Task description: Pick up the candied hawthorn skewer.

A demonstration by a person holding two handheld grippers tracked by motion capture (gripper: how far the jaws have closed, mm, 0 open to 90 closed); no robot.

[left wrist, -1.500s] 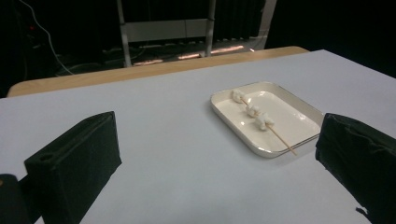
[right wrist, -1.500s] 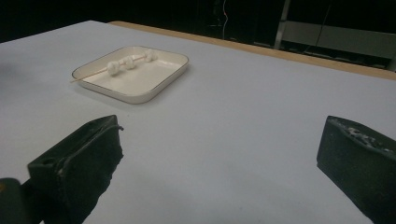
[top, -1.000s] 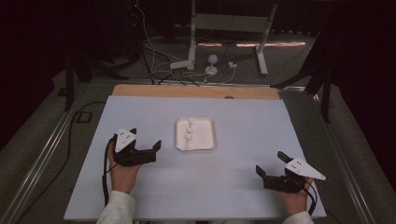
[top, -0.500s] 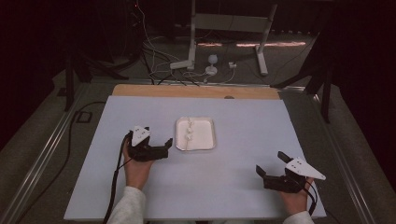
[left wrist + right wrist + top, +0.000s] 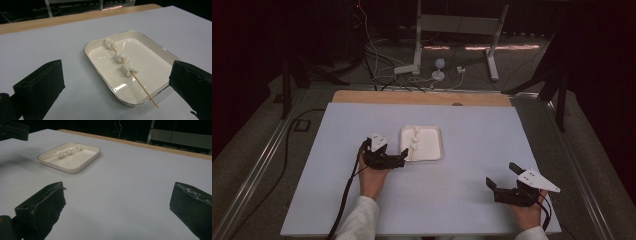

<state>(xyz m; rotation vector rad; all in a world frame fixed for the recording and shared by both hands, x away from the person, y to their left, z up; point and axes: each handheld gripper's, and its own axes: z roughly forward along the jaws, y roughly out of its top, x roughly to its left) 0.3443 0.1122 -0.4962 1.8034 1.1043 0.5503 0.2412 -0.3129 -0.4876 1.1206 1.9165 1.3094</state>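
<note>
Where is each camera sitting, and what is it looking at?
High view: above the person's side, facing forward and down on the table; both hands, left gripper, right gripper.
Left gripper view: rides the left gripper, facing the tray and skewer up close; its black jaws stand apart.
Right gripper view: rides the right gripper, low over the table, tray farther off; jaws apart.
Shared: all three show the tray and skewer.

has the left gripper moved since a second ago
Yes. In the high view the left gripper has moved right and forward, closing on the white tray, which stayed put; its jaws stand open.
</note>
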